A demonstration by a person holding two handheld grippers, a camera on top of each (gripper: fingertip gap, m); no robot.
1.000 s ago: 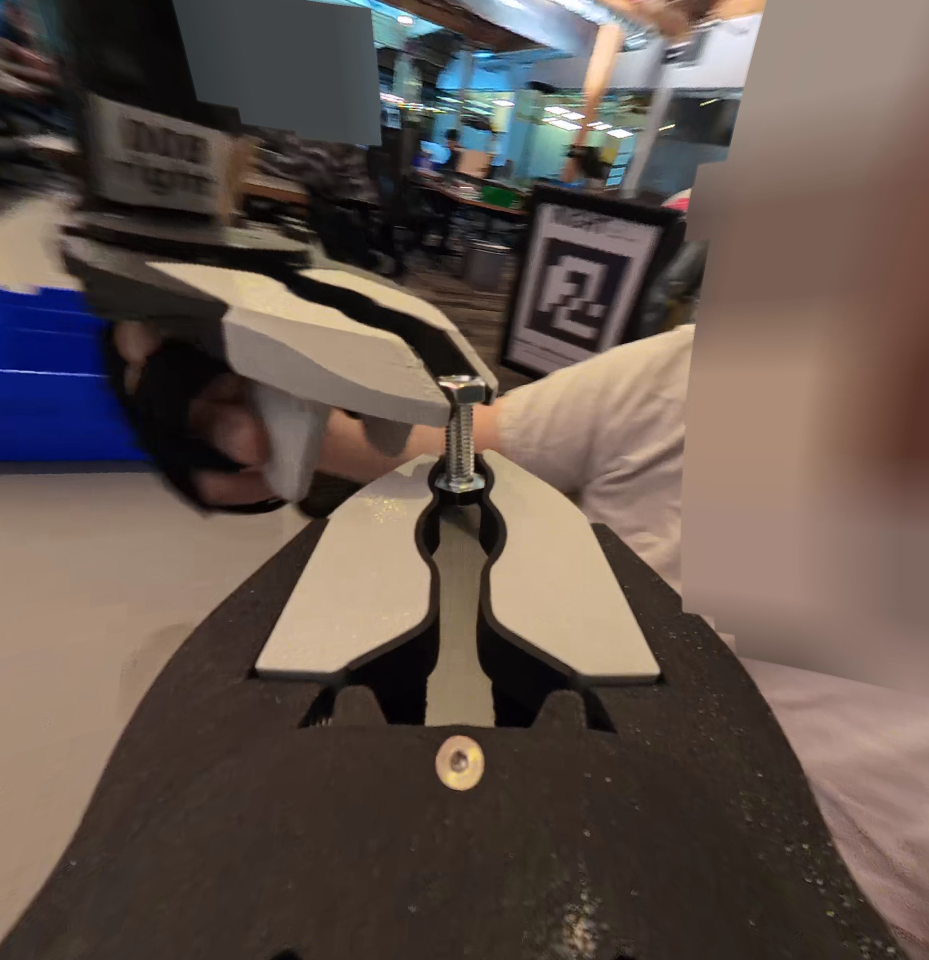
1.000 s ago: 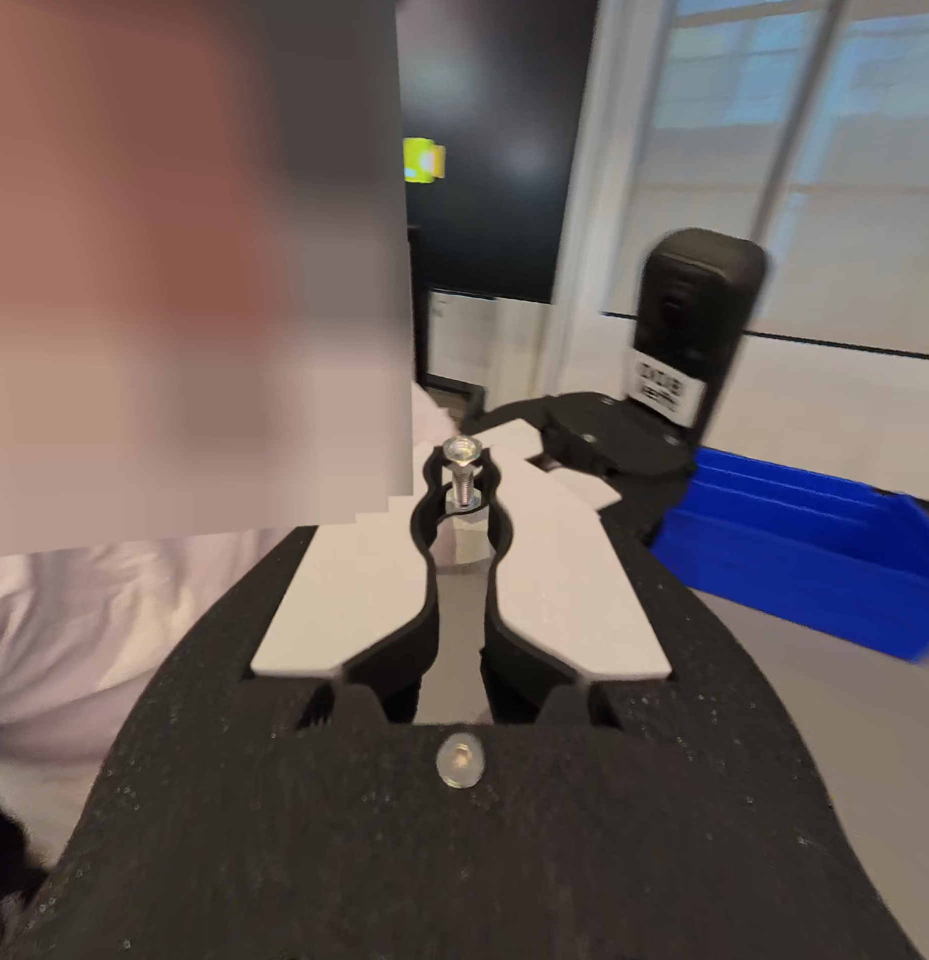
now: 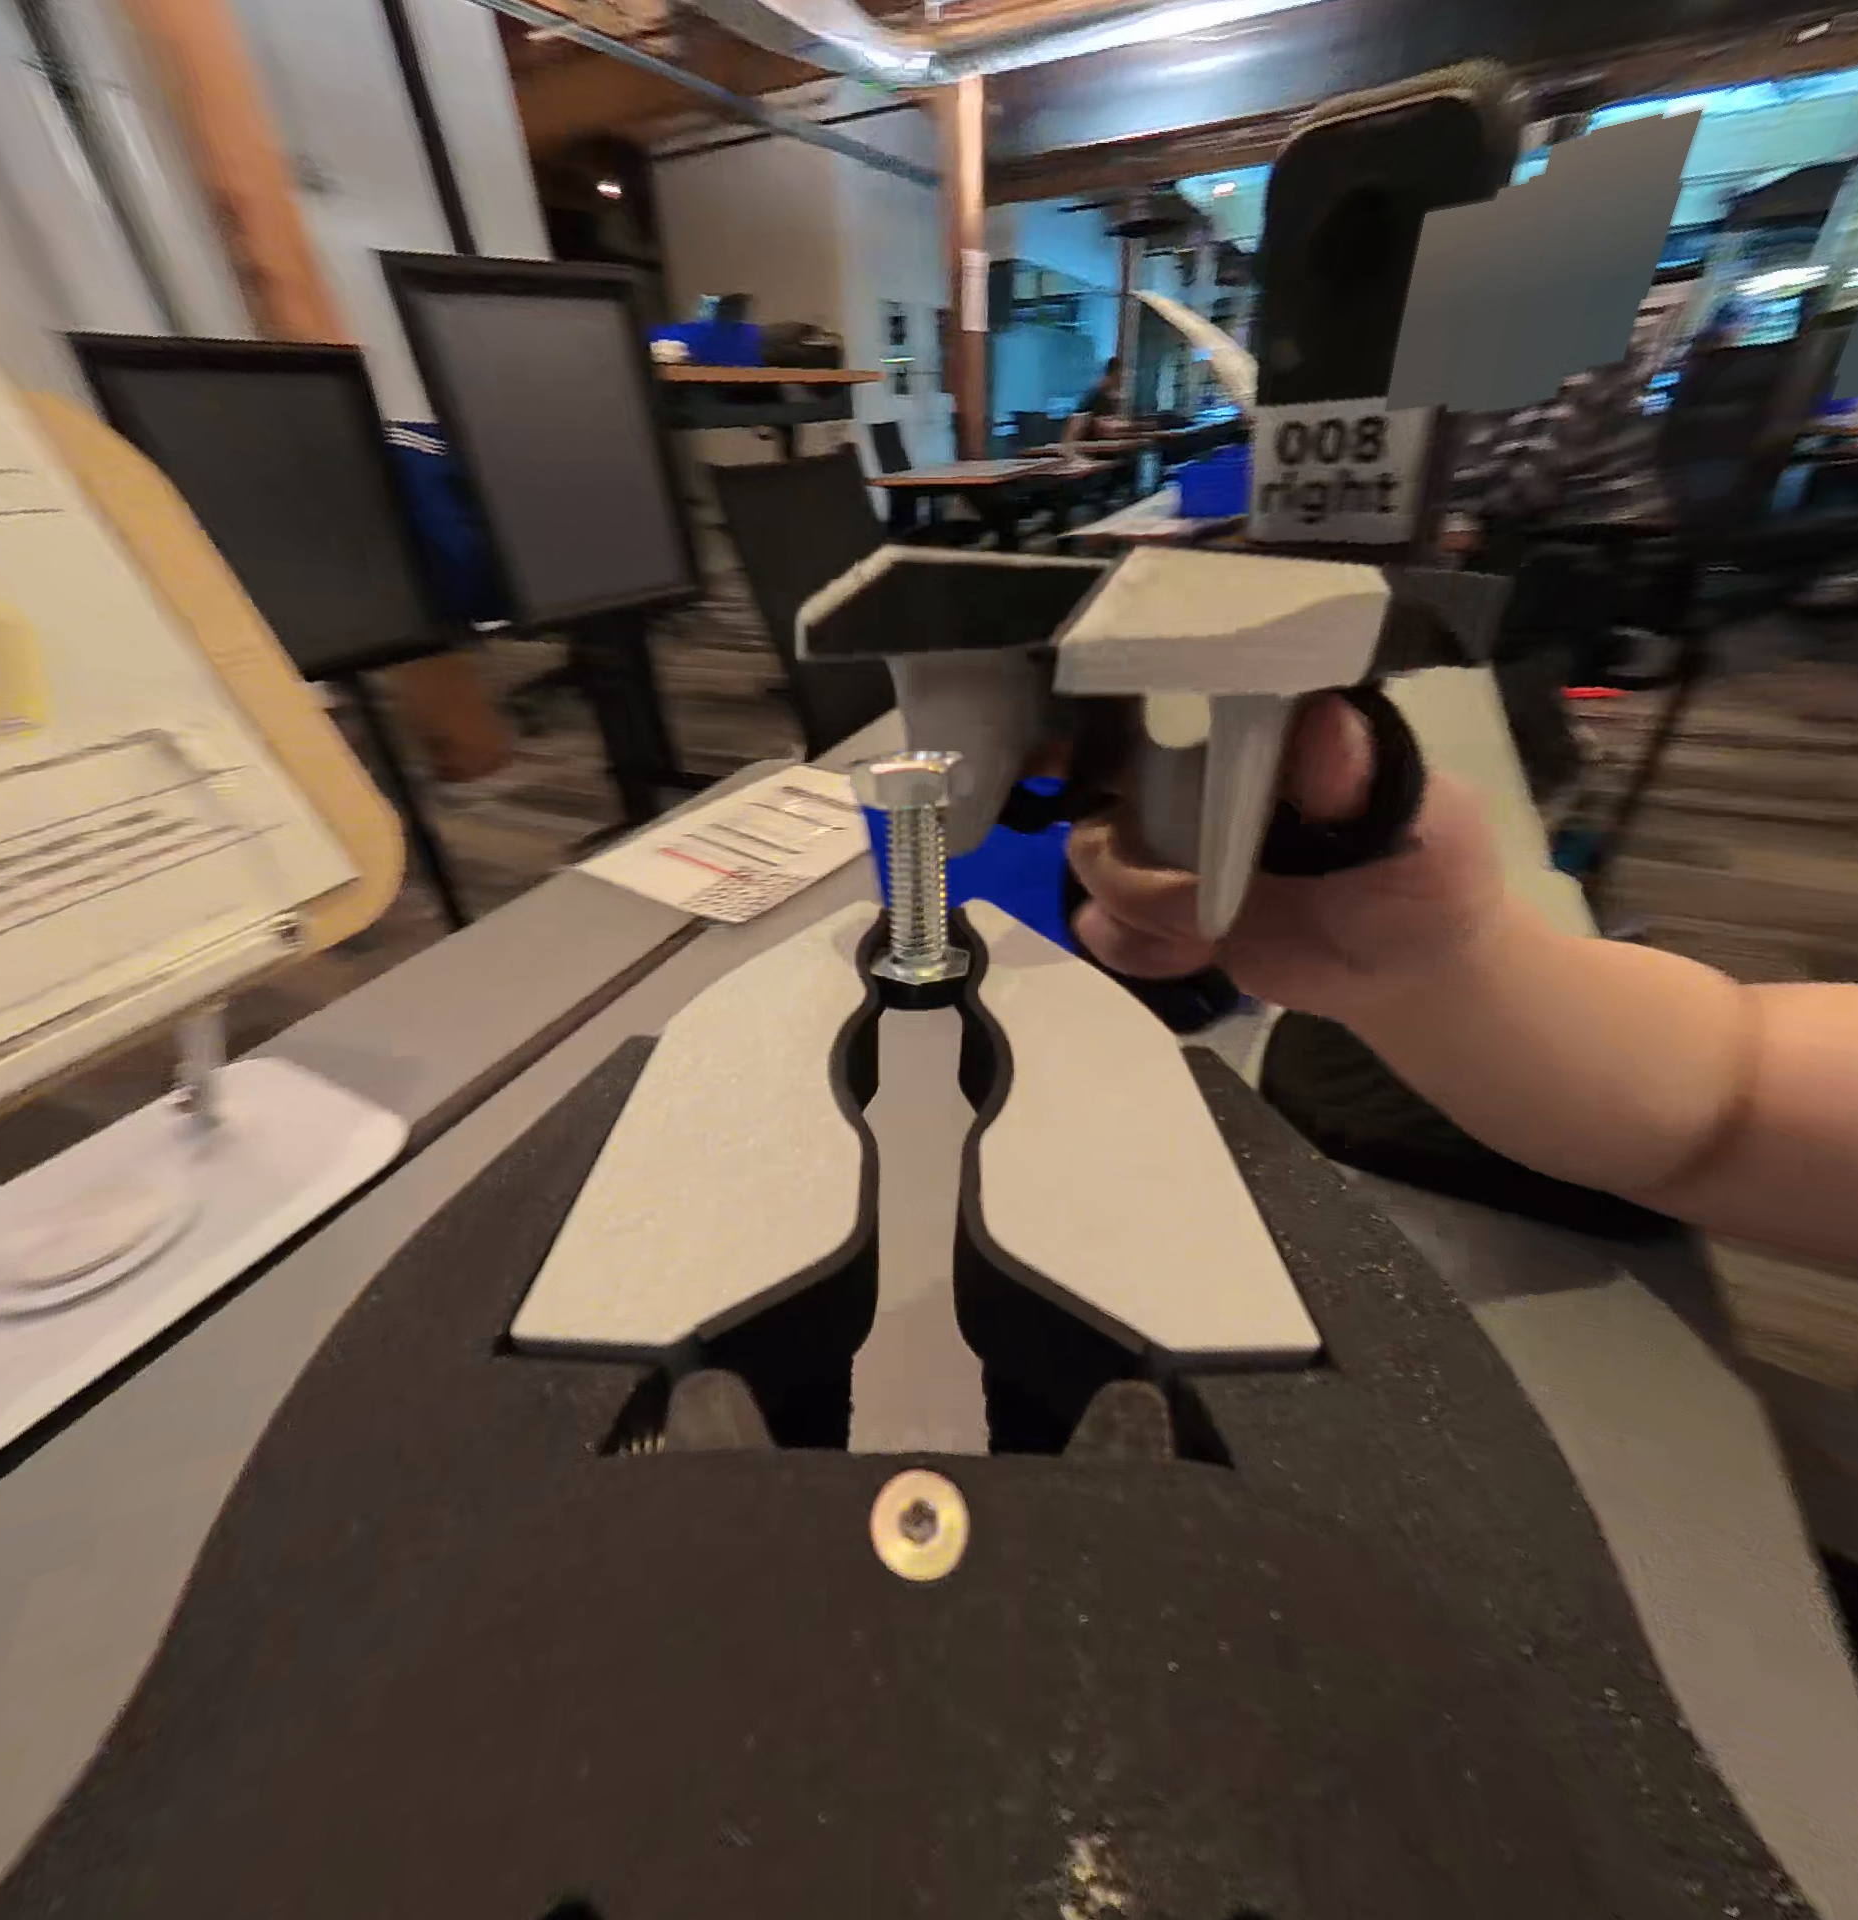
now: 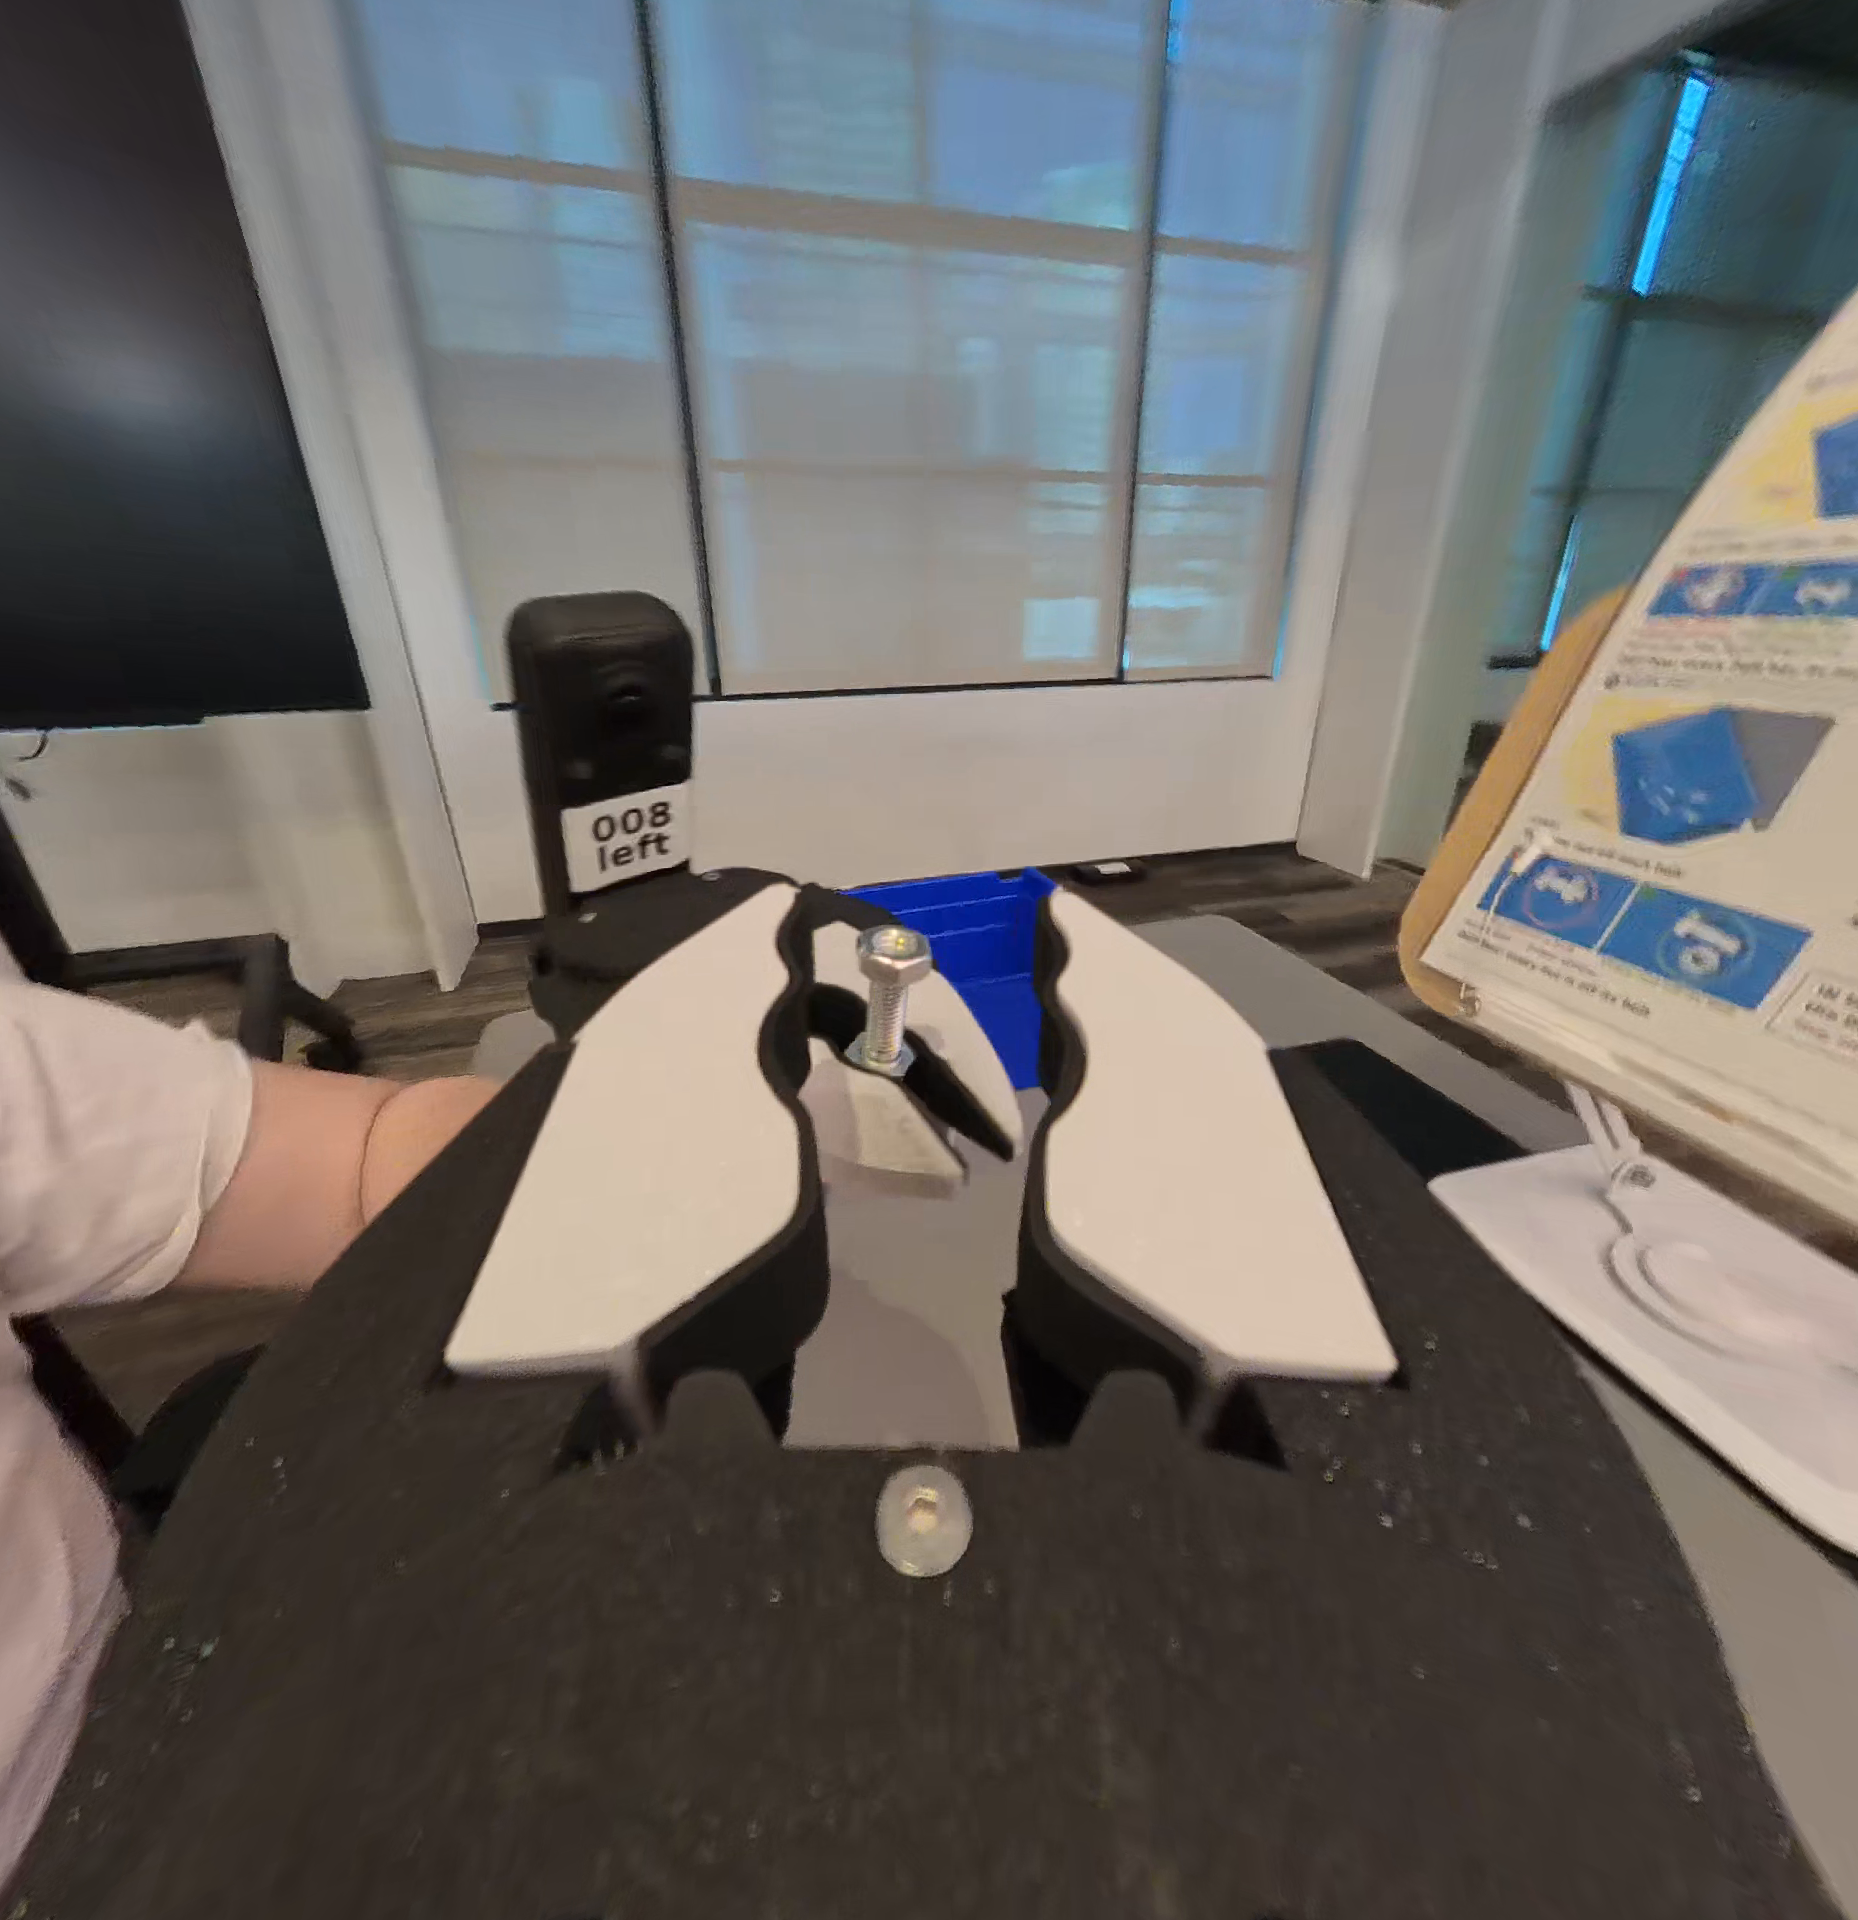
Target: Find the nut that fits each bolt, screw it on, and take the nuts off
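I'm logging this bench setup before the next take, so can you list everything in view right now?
bolt: one, silver, upright, head up, above the left gripper's tips
nut: one, silver, low on the bolt, clamped between those tips
bin: one, blue, behind the bolt
instruction sheet on a stand: one, white and blue, on the right in the right wrist view
table: one, grey
left gripper: one, black and white, shut on the nut
right gripper: one, black and white, open, clear of the bolt
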